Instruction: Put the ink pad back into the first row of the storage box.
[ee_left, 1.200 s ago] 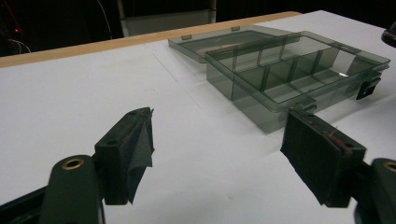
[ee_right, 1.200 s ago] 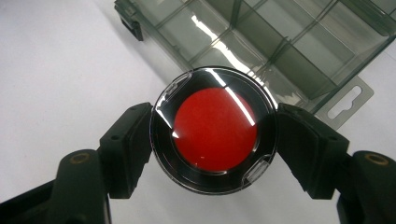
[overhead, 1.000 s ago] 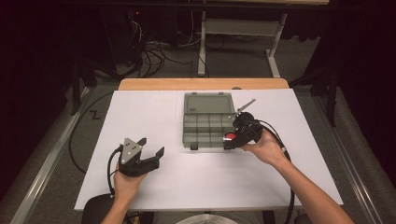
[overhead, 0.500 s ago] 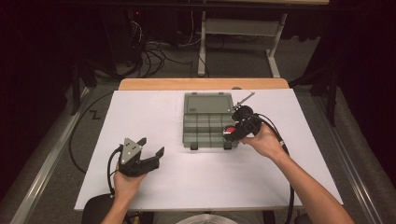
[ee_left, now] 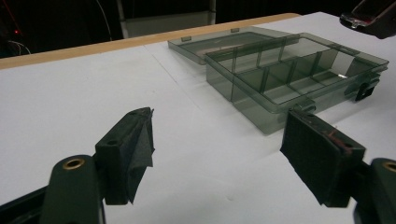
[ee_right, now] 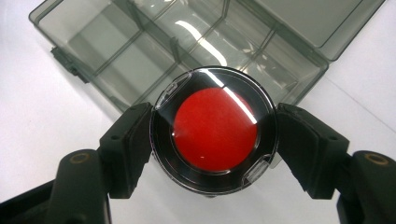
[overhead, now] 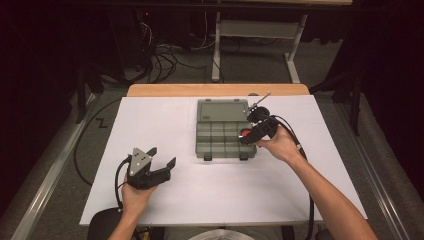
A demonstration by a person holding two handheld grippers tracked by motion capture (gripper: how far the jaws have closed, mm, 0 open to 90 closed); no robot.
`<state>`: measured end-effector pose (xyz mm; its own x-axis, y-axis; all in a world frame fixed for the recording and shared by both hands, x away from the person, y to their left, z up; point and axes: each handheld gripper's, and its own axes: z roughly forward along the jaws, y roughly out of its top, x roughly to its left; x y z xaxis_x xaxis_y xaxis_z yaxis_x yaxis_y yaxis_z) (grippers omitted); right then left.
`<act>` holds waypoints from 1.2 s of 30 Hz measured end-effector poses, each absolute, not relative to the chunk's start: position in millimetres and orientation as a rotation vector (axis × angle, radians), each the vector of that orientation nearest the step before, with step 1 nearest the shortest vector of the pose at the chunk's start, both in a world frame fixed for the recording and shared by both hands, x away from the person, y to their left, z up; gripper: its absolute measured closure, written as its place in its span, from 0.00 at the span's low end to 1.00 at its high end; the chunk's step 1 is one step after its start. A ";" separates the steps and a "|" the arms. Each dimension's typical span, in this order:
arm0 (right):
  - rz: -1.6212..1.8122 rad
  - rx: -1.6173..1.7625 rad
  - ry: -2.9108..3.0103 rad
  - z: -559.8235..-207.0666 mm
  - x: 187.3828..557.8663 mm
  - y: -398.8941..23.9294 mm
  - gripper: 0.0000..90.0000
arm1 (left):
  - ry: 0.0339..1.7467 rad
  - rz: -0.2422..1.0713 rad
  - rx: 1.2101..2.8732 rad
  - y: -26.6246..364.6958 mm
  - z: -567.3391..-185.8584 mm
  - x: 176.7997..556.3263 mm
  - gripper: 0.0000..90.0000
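Red-centred round case (ee_right: 214, 129): clamped by right gripper (ee_right: 214, 140) over organiser box (ee_right: 116, 42) (lid flat open), likely for dropping in.
Left gripper (ee_left: 217, 154): jaws apart, parked aside, empty.

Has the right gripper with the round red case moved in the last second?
Yes. The right gripper carried the round red case slightly toward the person along the organizer box, over its right-hand compartments.
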<state>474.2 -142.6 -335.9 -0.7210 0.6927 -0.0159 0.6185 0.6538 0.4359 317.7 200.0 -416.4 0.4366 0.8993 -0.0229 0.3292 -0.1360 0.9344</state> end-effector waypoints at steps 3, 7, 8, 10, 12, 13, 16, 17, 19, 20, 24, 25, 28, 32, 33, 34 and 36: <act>0.604 1.097 2.684 -335.4 478.0 -140.7 0.35 | 1.076 0.714 1.688 200.0 -416.4 317.8 0.28; 0.604 1.093 2.685 -336.1 481.6 -139.1 0.35 | 1.076 0.713 1.688 200.1 -416.5 317.8 0.28; 0.602 1.090 2.685 -336.5 483.0 -138.6 0.35 | 1.077 0.713 1.688 200.1 -416.5 317.8 0.28; 0.601 1.093 2.685 -337.3 485.3 -137.6 0.35 | 1.076 0.713 1.688 200.1 -416.5 317.9 0.29; 0.599 1.108 2.682 -337.4 487.5 -136.8 0.35 | 1.076 0.713 1.687 200.2 -416.4 317.9 0.29; 0.598 1.110 2.681 -337.7 488.8 -136.6 0.35 | 1.076 0.713 1.687 200.2 -416.4 317.8 0.29; 0.592 1.123 2.678 -338.1 493.4 -135.5 0.35 | 1.076 0.712 1.687 200.2 -416.3 317.8 0.29; 0.592 1.123 2.678 -338.1 493.4 -135.5 0.35 | 1.075 0.713 1.687 200.2 -416.3 317.8 0.29; 0.586 1.133 2.673 -338.8 496.9 -134.4 0.35 | 1.075 0.713 1.687 200.2 -416.3 317.8 0.29; 0.585 1.137 2.673 -338.9 498.1 -134.1 0.35 | 1.074 0.712 1.686 200.3 -416.3 317.8 0.29; 0.581 1.144 2.669 -340.4 501.6 -133.0 0.35 | 1.073 0.712 1.685 200.3 -416.3 317.8 0.29; 0.577 1.147 2.669 -340.7 502.6 -132.6 0.35 | 1.073 0.712 1.685 200.3 -416.3 317.8 0.29; 0.574 1.159 2.663 -342.8 505.5 -131.8 0.35 | 1.073 0.712 1.685 200.3 -416.3 317.8 0.29; 0.566 1.183 2.660 -346.8 511.3 -131.5 0.35 | 1.073 0.712 1.685 200.3 -416.3 317.9 0.29; 0.566 1.183 2.660 -346.8 511.3 -131.5 0.35 | 1.073 0.712 1.685 200.3 -416.3 317.9 0.29; 0.561 1.192 2.656 -348.9 513.5 -131.4 0.35 | 1.073 0.711 1.683 200.4 -416.3 317.8 0.29; 0.557 1.214 2.653 -350.8 514.9 -130.9 0.35 | 1.072 0.711 1.685 200.5 -416.2 317.7 0.29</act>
